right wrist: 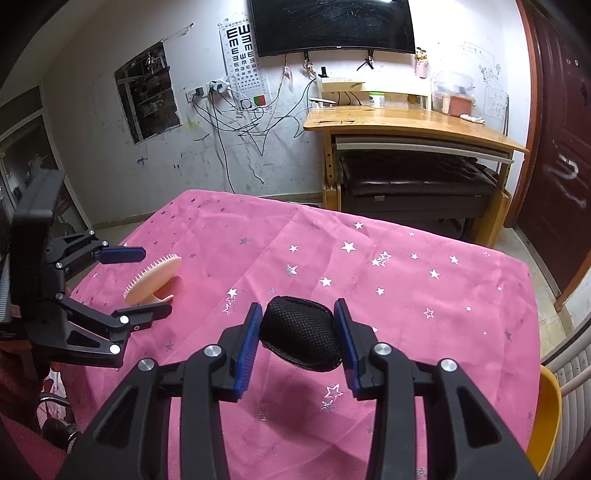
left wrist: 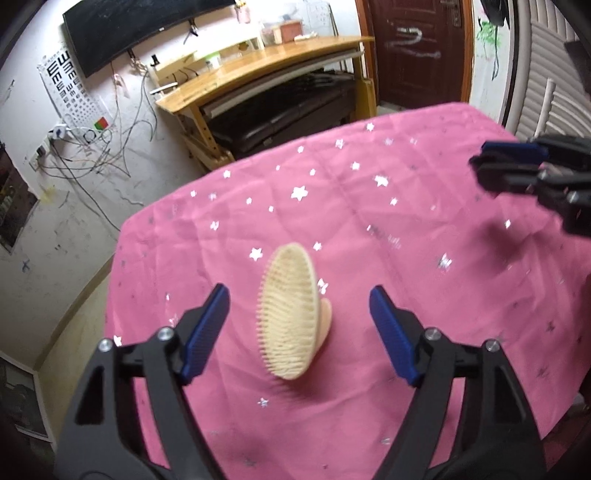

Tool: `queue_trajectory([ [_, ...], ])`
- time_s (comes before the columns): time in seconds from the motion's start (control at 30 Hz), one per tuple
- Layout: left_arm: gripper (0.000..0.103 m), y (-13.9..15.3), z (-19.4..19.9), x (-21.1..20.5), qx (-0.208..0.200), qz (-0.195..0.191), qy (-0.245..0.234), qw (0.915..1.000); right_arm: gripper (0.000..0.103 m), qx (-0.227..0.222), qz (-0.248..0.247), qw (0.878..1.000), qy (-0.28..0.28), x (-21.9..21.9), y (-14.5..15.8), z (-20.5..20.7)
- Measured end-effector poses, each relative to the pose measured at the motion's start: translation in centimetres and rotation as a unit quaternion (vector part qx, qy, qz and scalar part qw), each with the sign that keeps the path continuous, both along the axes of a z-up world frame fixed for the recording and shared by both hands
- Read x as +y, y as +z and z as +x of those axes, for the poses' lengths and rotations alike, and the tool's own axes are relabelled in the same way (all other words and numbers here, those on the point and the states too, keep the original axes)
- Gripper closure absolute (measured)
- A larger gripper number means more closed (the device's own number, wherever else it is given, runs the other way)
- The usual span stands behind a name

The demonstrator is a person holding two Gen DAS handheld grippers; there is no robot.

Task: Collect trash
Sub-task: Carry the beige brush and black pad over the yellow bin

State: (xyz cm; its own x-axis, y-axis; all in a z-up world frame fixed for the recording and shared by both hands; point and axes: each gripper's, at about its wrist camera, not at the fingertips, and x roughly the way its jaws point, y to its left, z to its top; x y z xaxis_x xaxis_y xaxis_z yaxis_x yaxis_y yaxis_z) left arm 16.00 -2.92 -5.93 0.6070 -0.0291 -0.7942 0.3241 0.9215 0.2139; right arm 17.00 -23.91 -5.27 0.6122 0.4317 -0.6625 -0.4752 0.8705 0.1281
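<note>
Pink cloth [left wrist: 369,229] scattered with silver stars covers the table, and both grippers hang over its near part. Closest to me, the right gripper [right wrist: 299,339] has its blue pads pressed on either side of a black mesh pouch [right wrist: 301,334], which it holds clear above the cloth. Over on the other side, the left gripper [left wrist: 299,332] stands with its jaws spread wide, nothing touching the pads. Between those open fingers sits a peach-coloured bristle brush [left wrist: 291,310], tipped up on its edge on the cloth with the bristles facing one pad and its small handle on the far side; it is free of both pads. Further back, past the table's far edge, a wooden desk [right wrist: 406,122] stands against the scuffed white wall, with a dark screen [right wrist: 332,26] mounted above and an eye chart [right wrist: 242,55] beside it.
</note>
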Motion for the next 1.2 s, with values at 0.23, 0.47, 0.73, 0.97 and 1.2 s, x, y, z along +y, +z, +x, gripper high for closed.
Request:
queue_trajectory([
  [0.23, 0.053, -1.1, -0.2, 1.0, 0.013, -0.011, -0.01, 0.9998, 0.069, 0.003, 0.003, 1.0, -0.005, -0.3, -0.2, 0.2],
  [0.47, 0.068, -0.9, -0.7, 1.7, 0.005, -0.041, -0.013, 0.9991, 0.069, -0.003, 0.005, 1.0, -0.011, -0.6, 0.0, 0.3],
  [0.73, 0.07, 0.4, -0.6, 0.7, -0.011, -0.042, -0.014, 0.999, 0.069, -0.016, 0.012, 0.999, -0.028, -2.5, 0.9, 0.0],
  [0.97, 0.076, 2.2, -0.1, -0.8, -0.025, -0.043, -0.025, 0.9984, 0.069, -0.027, 0.02, 0.998, -0.061, -5.9, 1.6, -0.6],
  [1.2, 0.077, 3.9, 0.3, -4.8, -0.04, -0.044, -0.061, 0.9964, 0.069, -0.037, 0.025, 0.994, -0.1, -10.4, 1.9, -1.8],
])
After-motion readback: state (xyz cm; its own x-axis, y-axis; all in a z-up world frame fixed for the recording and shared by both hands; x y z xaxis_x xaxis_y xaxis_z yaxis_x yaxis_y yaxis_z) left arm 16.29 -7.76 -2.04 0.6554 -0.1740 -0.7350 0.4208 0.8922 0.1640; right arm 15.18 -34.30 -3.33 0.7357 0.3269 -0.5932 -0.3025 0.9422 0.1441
